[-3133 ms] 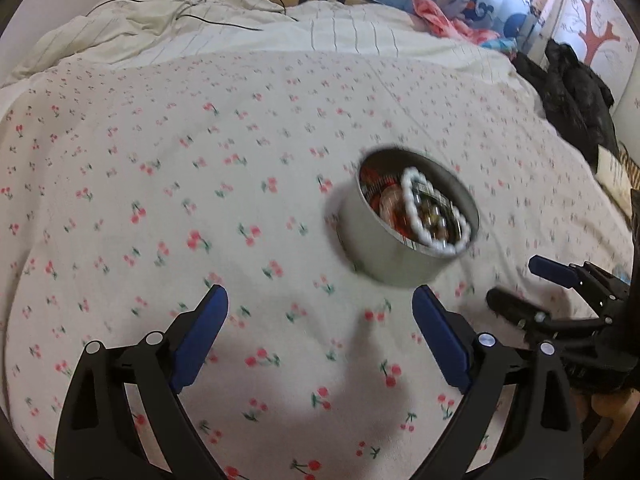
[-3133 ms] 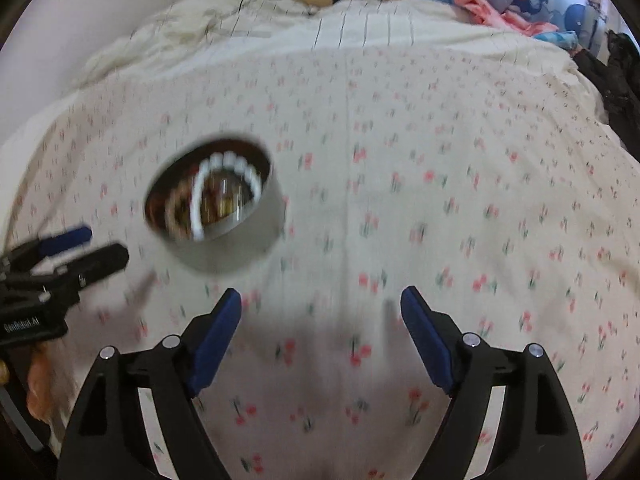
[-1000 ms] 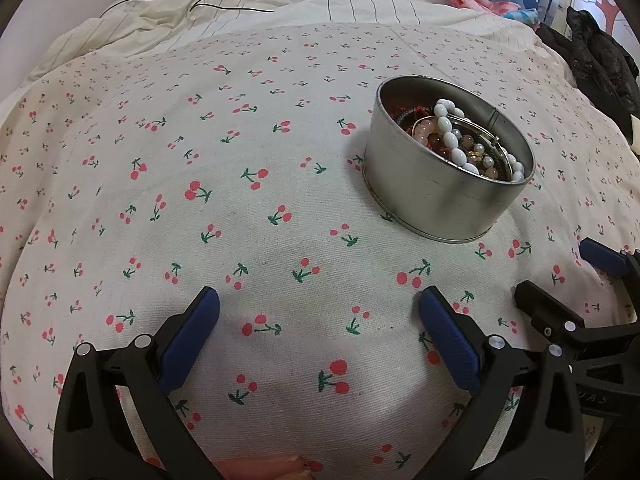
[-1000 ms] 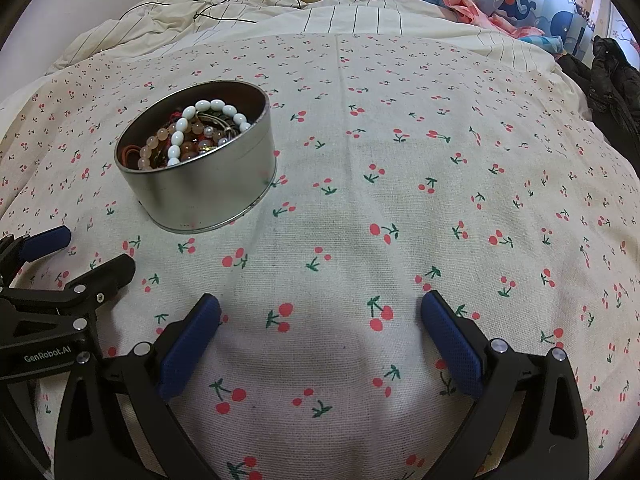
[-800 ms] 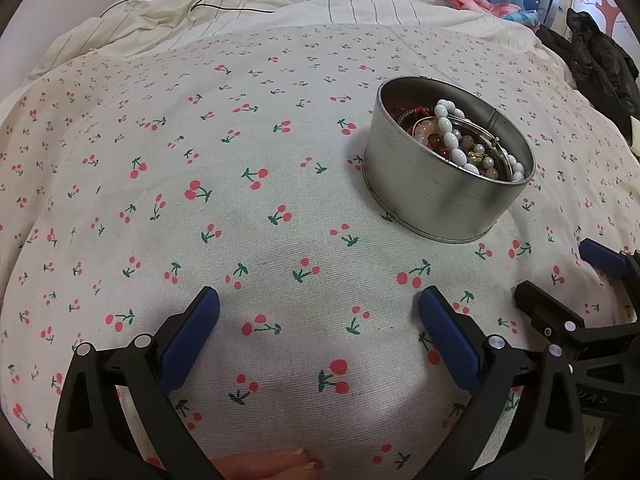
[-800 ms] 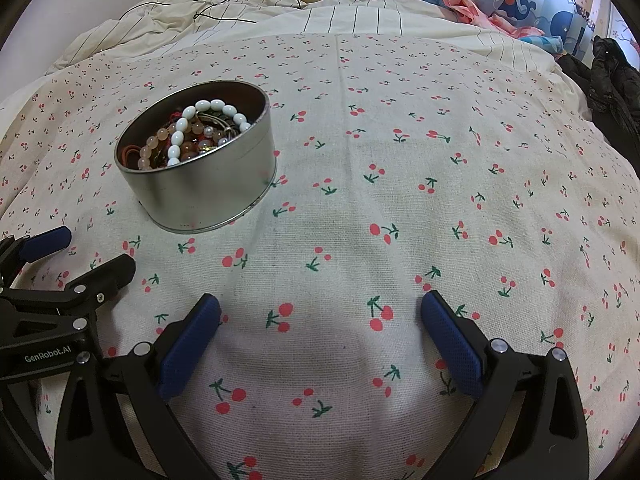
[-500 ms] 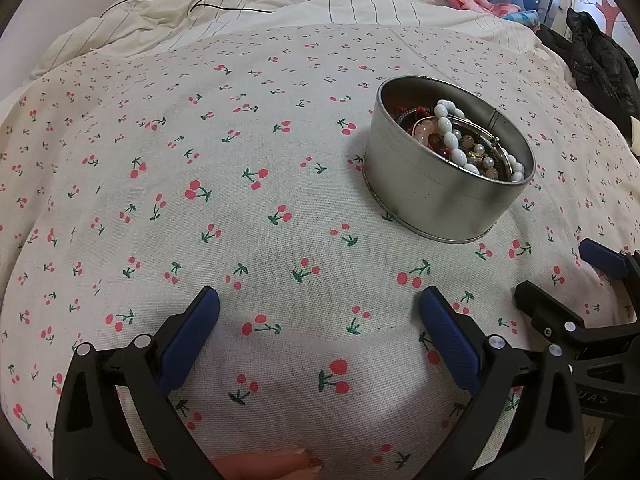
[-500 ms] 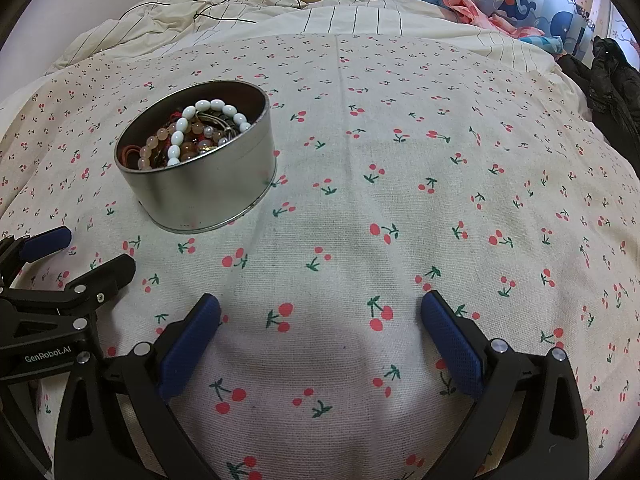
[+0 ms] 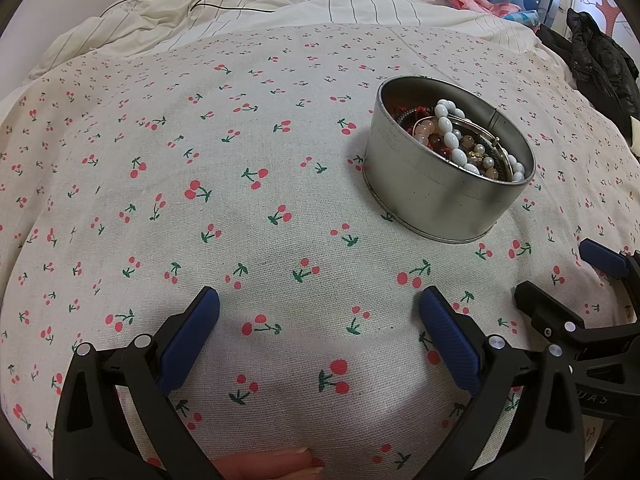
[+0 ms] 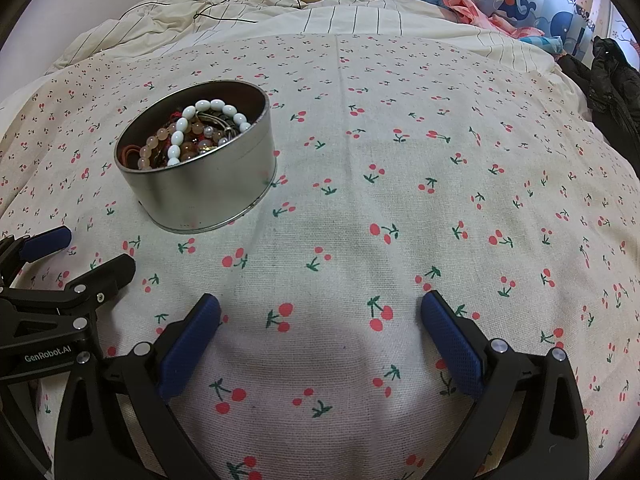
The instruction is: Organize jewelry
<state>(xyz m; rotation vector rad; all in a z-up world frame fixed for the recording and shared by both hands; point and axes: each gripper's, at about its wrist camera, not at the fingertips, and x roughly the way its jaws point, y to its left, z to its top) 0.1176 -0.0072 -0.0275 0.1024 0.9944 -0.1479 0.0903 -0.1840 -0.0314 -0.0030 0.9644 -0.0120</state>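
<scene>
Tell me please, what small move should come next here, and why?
Probably move the right gripper forward and to its left, toward the round metal tin. Both grippers are open and hold nothing, the left gripper too. All the jewelry, such as the white bead bracelet, lies tangled inside the tin, and none is on the cherry-print cloth. So something must first be taken out.
</scene>
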